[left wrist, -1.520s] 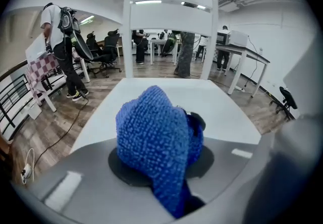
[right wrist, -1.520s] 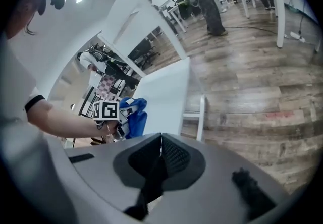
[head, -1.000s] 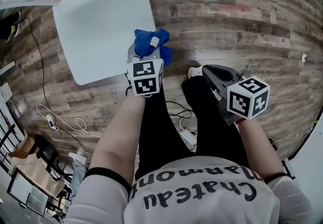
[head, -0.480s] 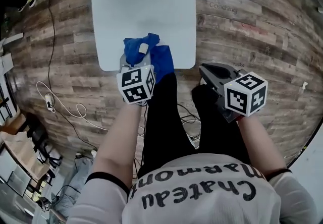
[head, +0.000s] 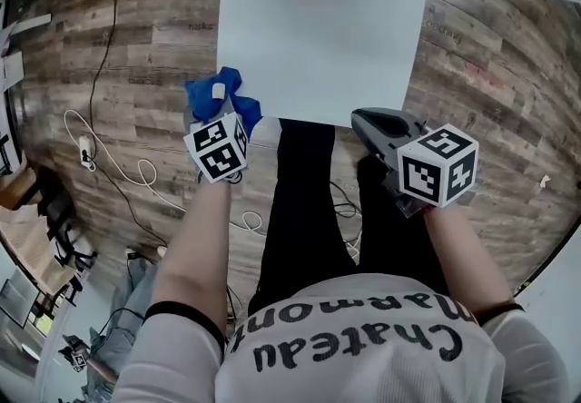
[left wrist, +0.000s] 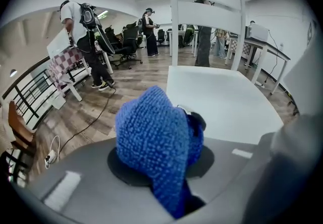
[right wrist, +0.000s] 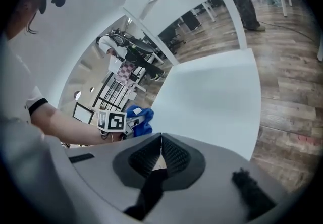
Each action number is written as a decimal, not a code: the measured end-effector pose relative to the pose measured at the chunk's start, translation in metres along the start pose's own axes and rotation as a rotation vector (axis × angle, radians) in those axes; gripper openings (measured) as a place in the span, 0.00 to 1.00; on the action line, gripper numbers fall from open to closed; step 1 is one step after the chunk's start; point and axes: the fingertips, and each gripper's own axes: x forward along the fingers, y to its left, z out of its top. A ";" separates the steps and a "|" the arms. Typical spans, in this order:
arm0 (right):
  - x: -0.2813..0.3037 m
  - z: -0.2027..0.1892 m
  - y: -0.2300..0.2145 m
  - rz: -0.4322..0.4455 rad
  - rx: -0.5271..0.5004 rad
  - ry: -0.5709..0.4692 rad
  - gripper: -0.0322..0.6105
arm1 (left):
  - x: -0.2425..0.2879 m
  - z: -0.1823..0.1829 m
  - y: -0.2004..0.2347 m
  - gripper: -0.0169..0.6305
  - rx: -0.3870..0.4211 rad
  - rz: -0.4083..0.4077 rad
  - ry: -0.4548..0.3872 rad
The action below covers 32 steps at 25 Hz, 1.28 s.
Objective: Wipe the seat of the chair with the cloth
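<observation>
From where I stand, the left gripper (head: 214, 113) is clamped on the blue cloth (left wrist: 156, 142), which bunches up out of its jaws in a thick fold with a tail hanging below. The cloth hangs just off the front left corner of the white chair seat (head: 322, 29), over the wooden floor (head: 136, 47) and not yet touching the seat. The right gripper (right wrist: 160, 150) has its 2 jaws pressed together with nothing between them, and it hovers near the seat's front right edge.

The wipe itself looks not yet begun. To do it well, I would bring the cloth in over the near left corner and lower it until the bunched part lies flat on the seat. Then I would draw it across in overlapping passes from the front edge towards the chair back (left wrist: 207, 11). Pressure should stay light and even, so that the cloth does the rubbing and the jaw tips do not scrape the white surface. The grip looks firm, though the loose tail could fold under and leave streaks. The idle right gripper could steady the chair if it slides.

As for containers, I can see no bucket, bin or basin in any view; the seat carries nothing.
</observation>
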 end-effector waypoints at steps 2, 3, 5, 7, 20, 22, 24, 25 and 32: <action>0.000 -0.005 -0.001 -0.001 0.015 0.003 0.07 | 0.000 0.001 -0.014 0.17 -0.036 0.000 -0.025; -0.002 -0.008 -0.002 -0.002 0.024 -0.001 0.07 | 0.000 0.001 -0.021 0.16 -0.058 0.001 -0.037; -0.008 -0.014 -0.009 -0.006 0.040 -0.016 0.07 | 0.000 0.002 -0.033 0.16 -0.095 0.008 -0.057; -0.018 -0.021 -0.021 -0.014 0.056 -0.036 0.07 | 0.001 0.005 -0.043 0.16 -0.102 0.014 -0.071; -0.164 -0.117 -0.130 -0.146 0.197 -0.174 0.07 | -0.019 -0.007 -0.206 0.15 -0.027 -0.029 -0.090; -0.189 -0.130 -0.147 -0.172 0.229 -0.206 0.07 | -0.021 -0.008 -0.239 0.15 -0.007 -0.058 -0.085; -0.211 -0.143 -0.160 -0.190 0.254 -0.227 0.07 | -0.025 -0.012 -0.268 0.15 0.002 -0.088 -0.070; -0.220 -0.148 -0.165 -0.196 0.262 -0.235 0.07 | -0.027 -0.015 -0.282 0.15 -0.002 -0.105 -0.061; -0.254 -0.167 -0.172 -0.201 0.263 -0.269 0.07 | -0.036 -0.028 -0.358 0.15 0.007 -0.238 0.013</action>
